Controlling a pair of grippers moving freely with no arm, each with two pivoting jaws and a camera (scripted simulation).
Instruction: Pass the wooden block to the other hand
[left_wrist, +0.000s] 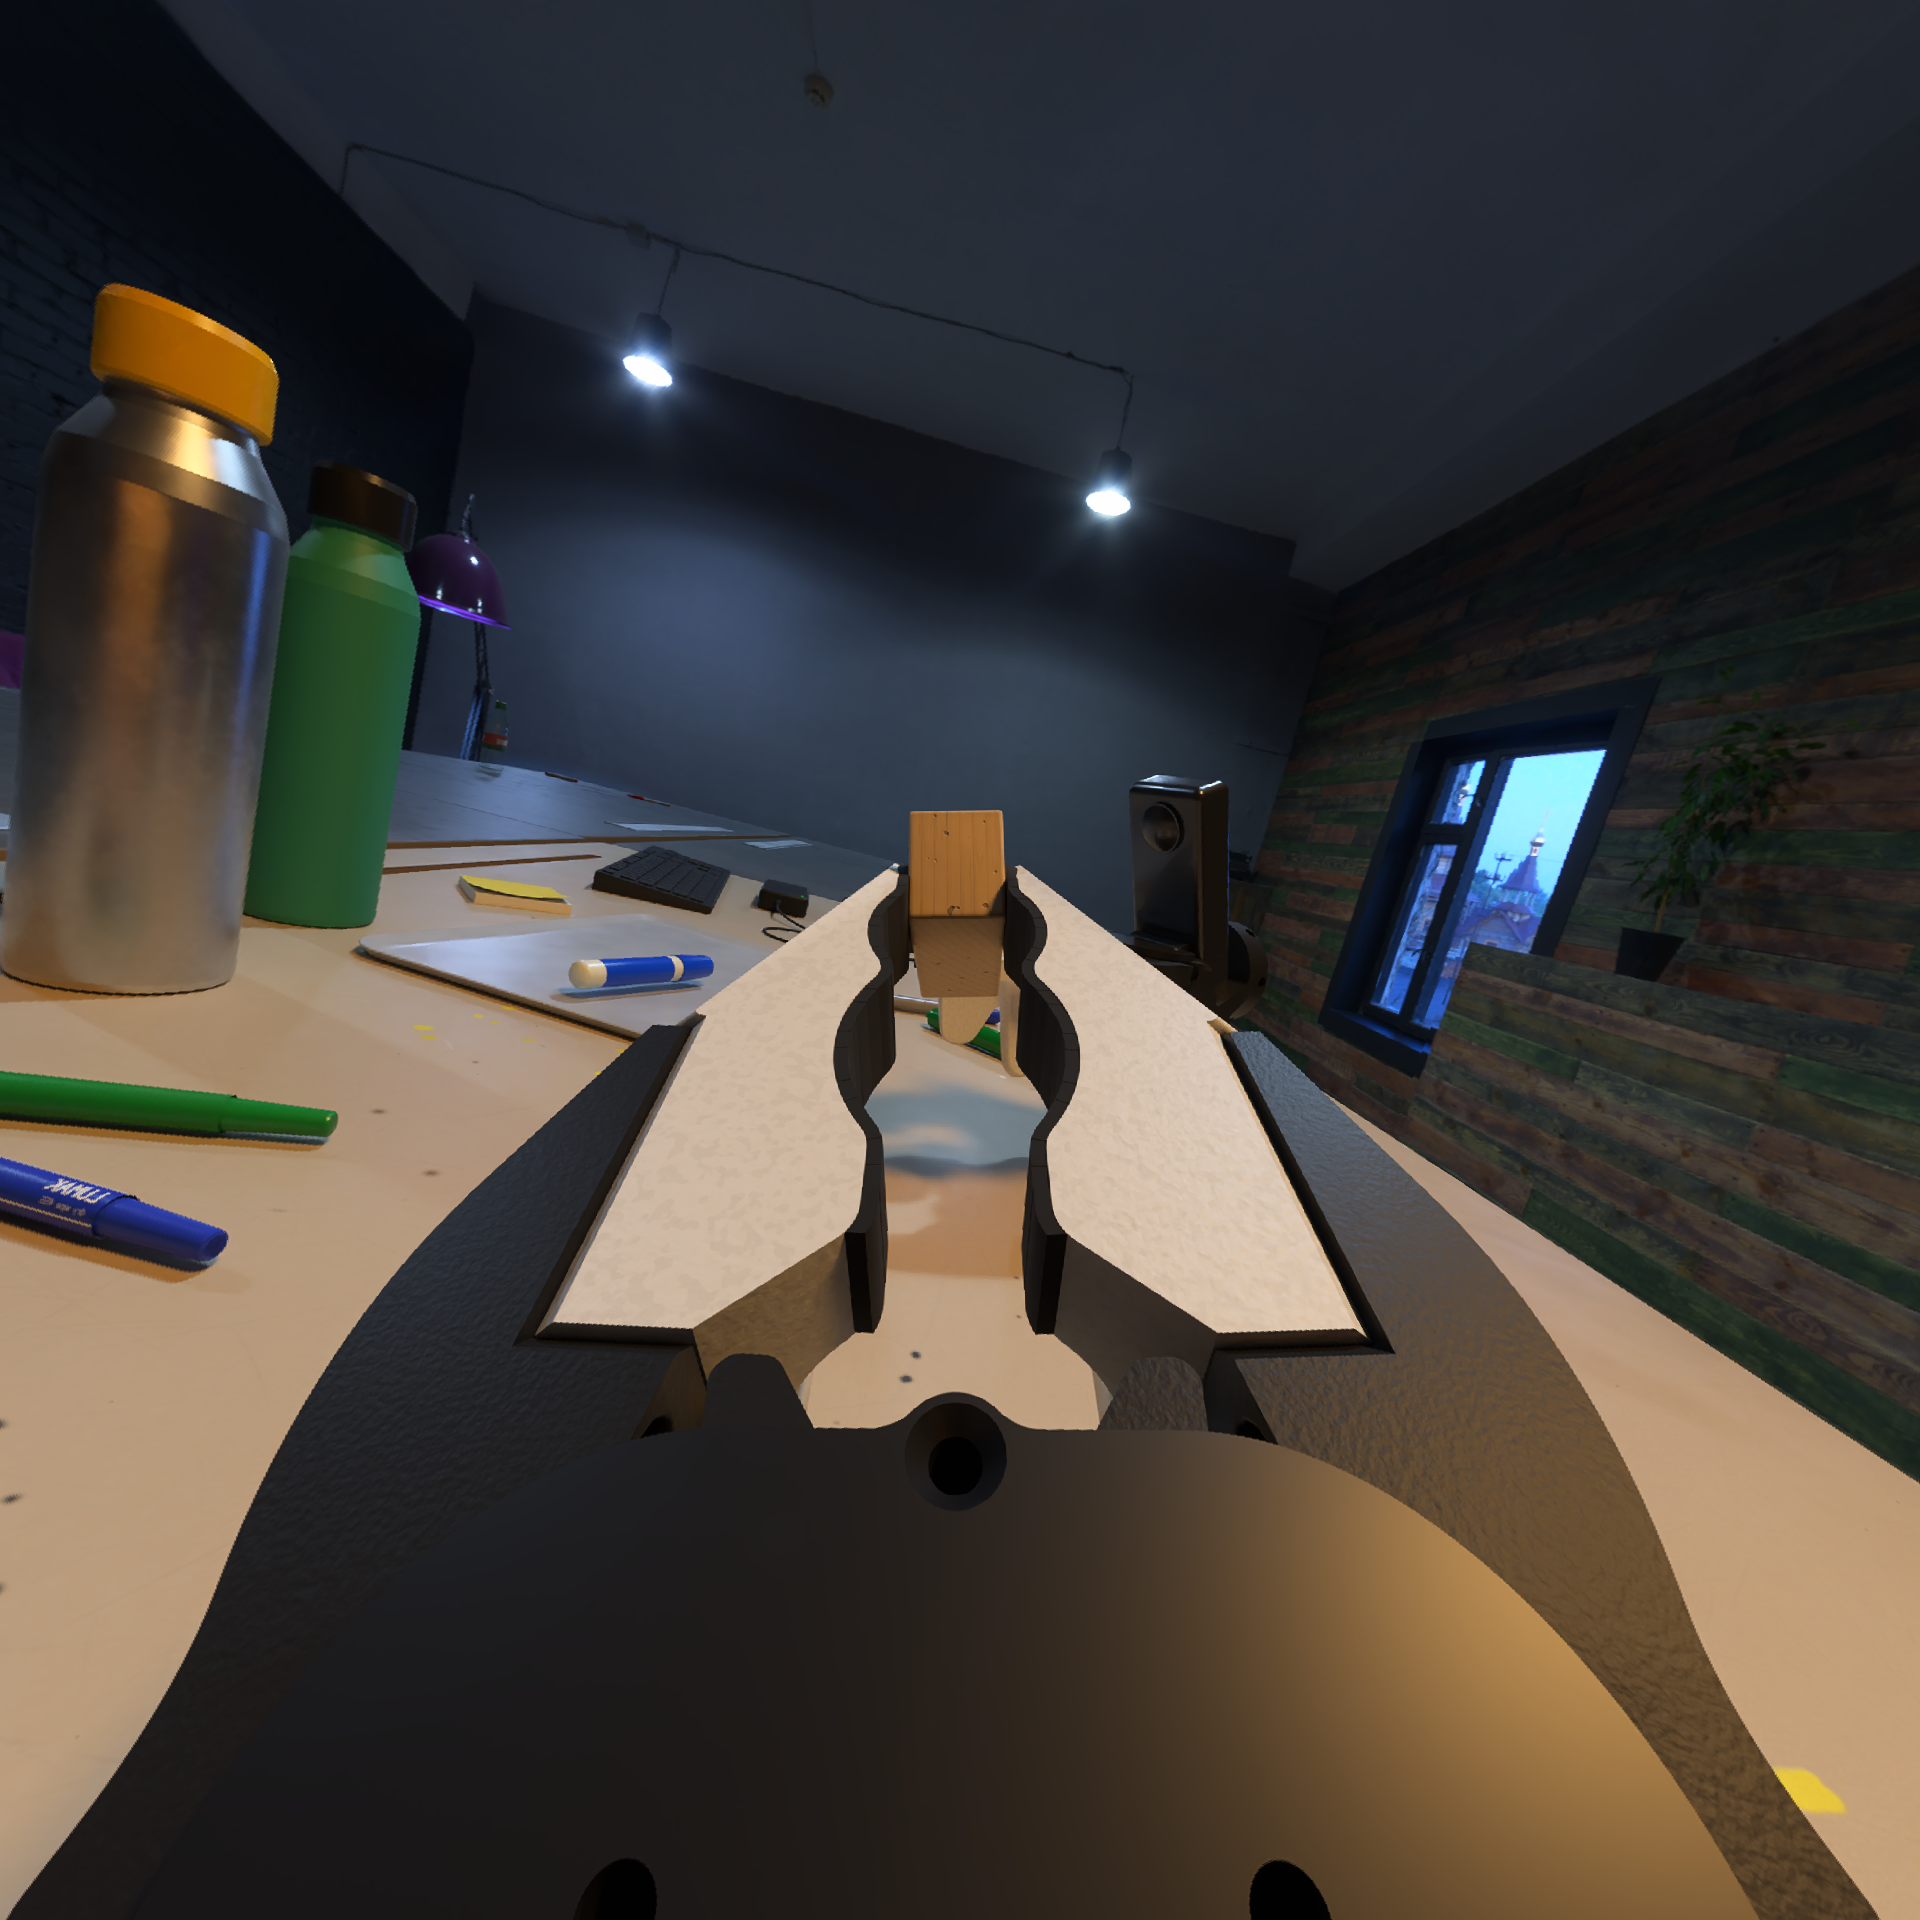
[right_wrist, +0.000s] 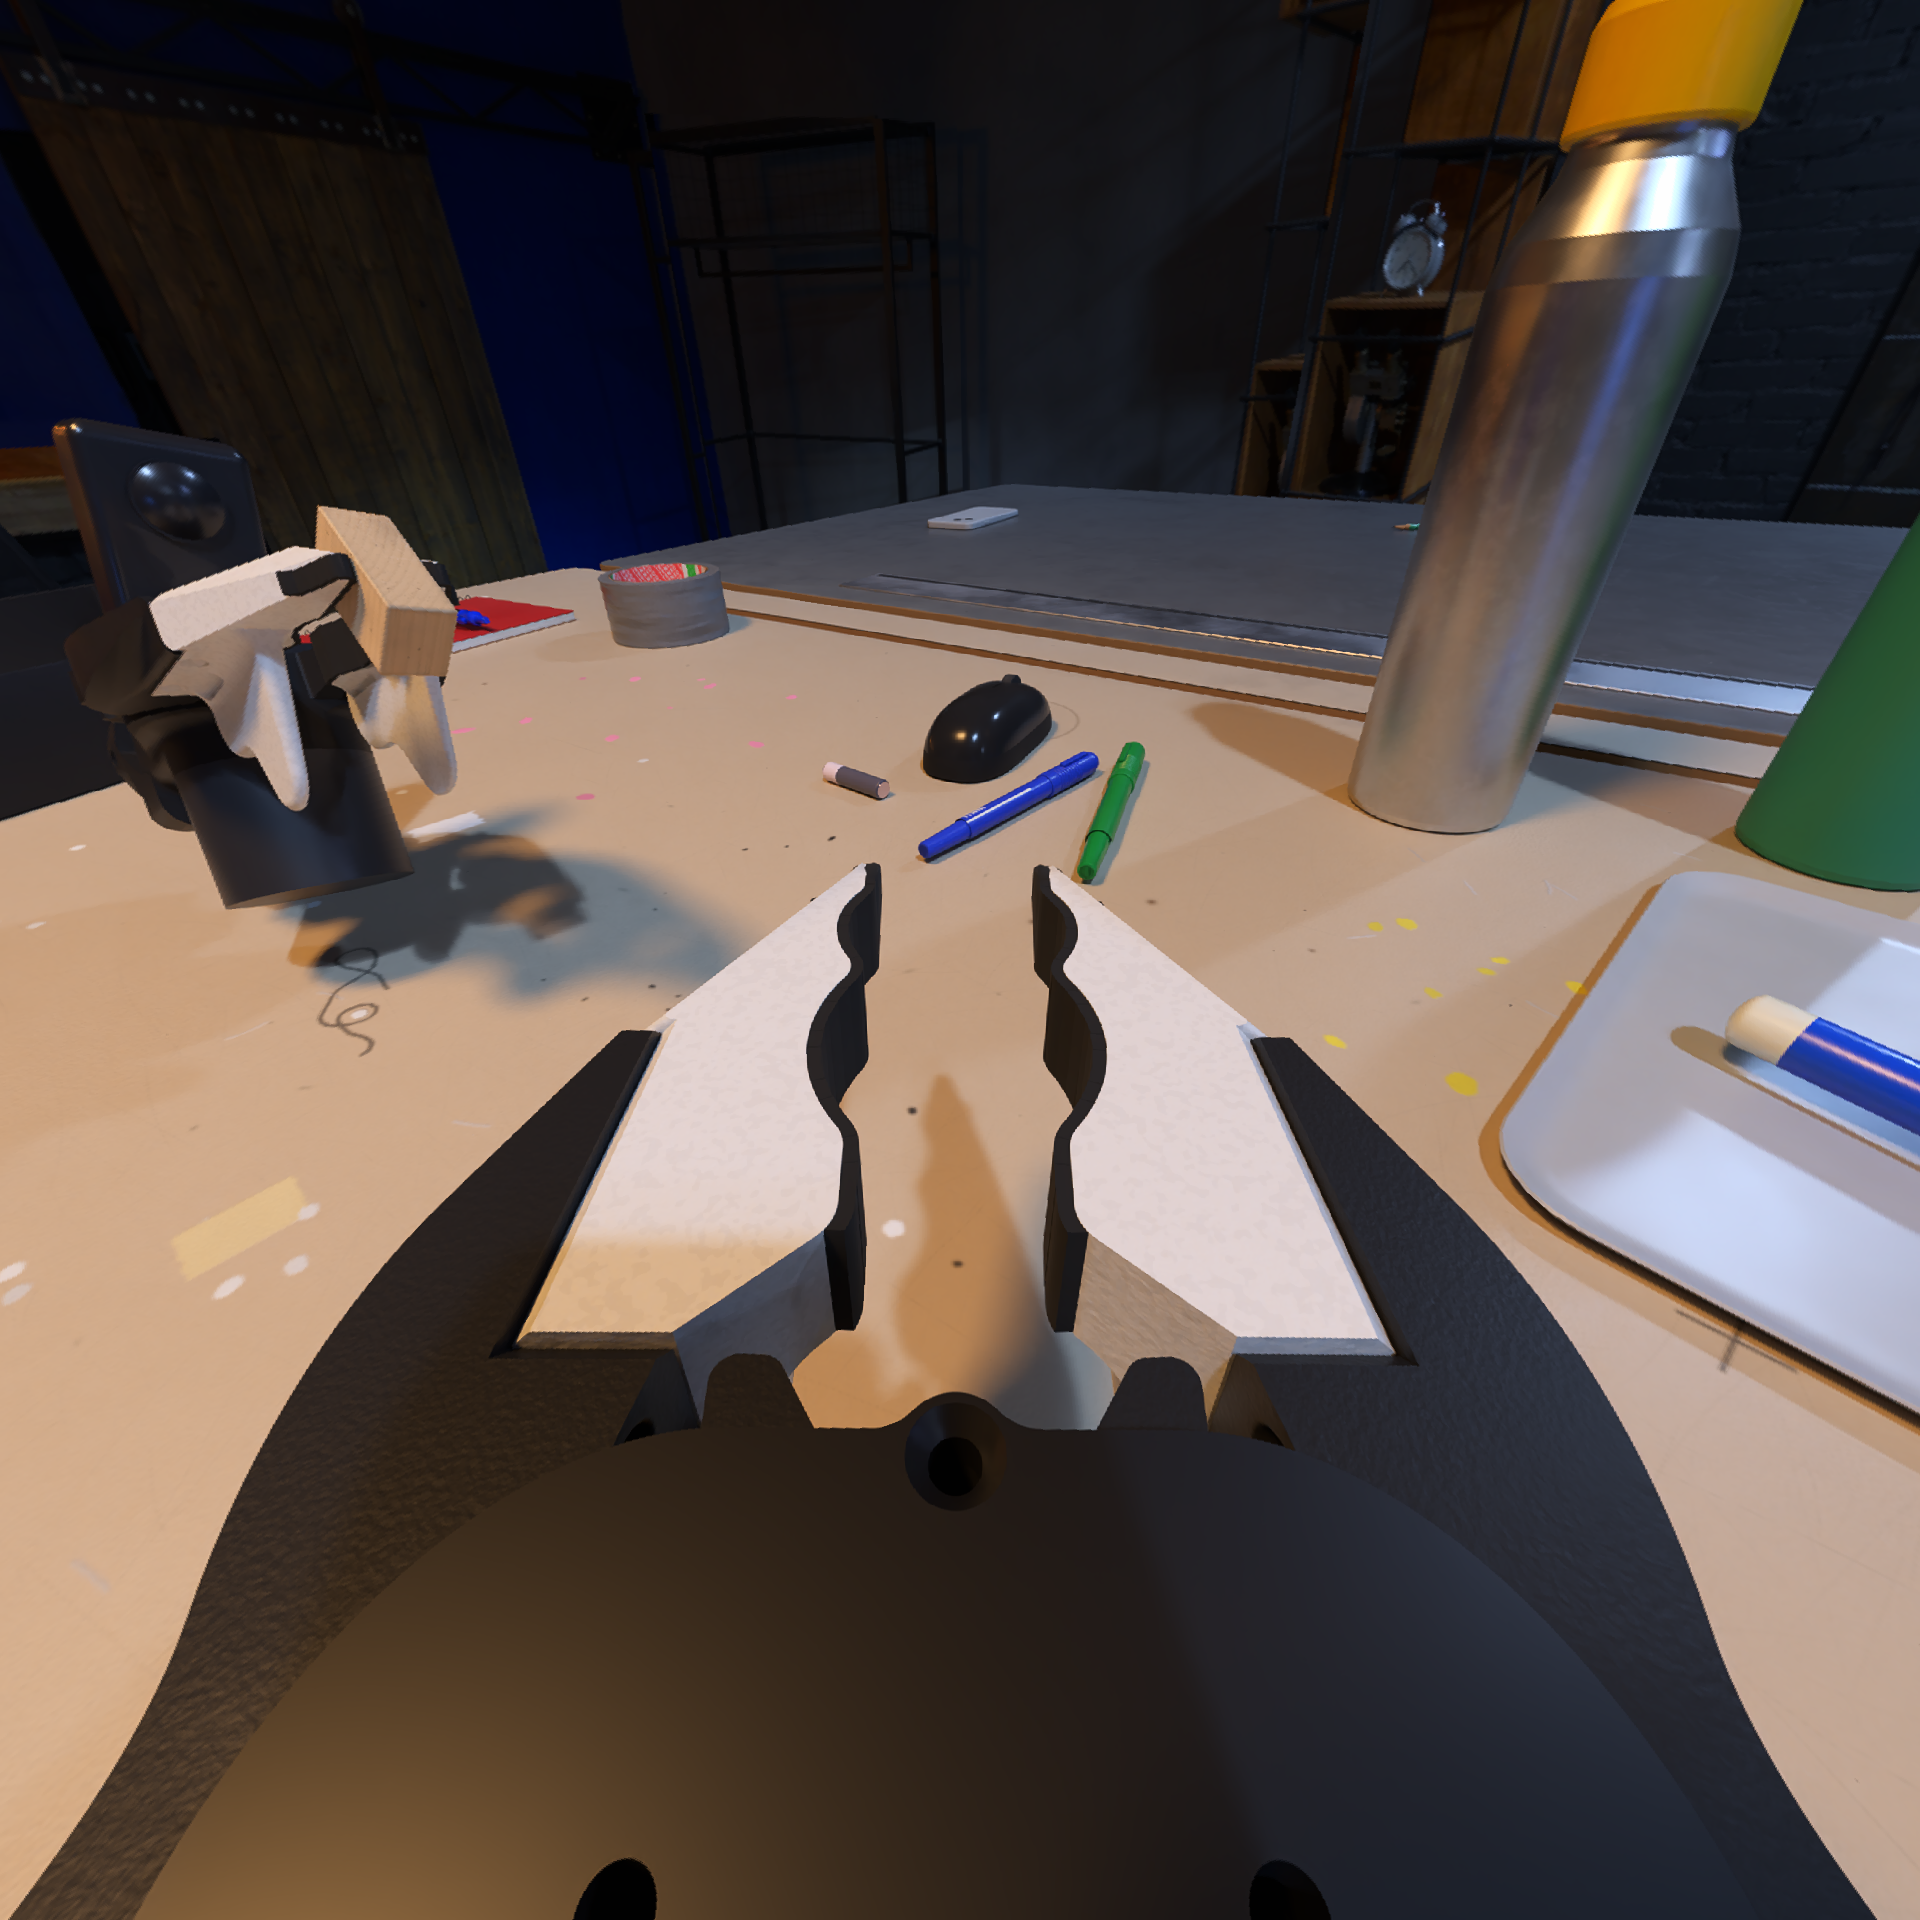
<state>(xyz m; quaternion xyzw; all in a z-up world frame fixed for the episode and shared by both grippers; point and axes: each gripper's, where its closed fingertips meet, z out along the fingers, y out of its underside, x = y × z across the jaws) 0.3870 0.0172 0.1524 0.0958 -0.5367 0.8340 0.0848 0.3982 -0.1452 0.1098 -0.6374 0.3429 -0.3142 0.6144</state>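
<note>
The wooden block is a pale, upright piece of wood pinched between the fingertips of my left gripper, above the table. In the right wrist view the left gripper is at the far left, raised off the table and shut on the block. My right gripper is open and empty, low over the tan table, and points at the pens. It stands well apart from the block. Its black body shows beyond the block to the right in the left wrist view.
A silver bottle with a yellow cap and a green bottle stand at the left. A white tray holds a blue marker. A blue pen, a green pen, a black mouse and a tape roll lie ahead.
</note>
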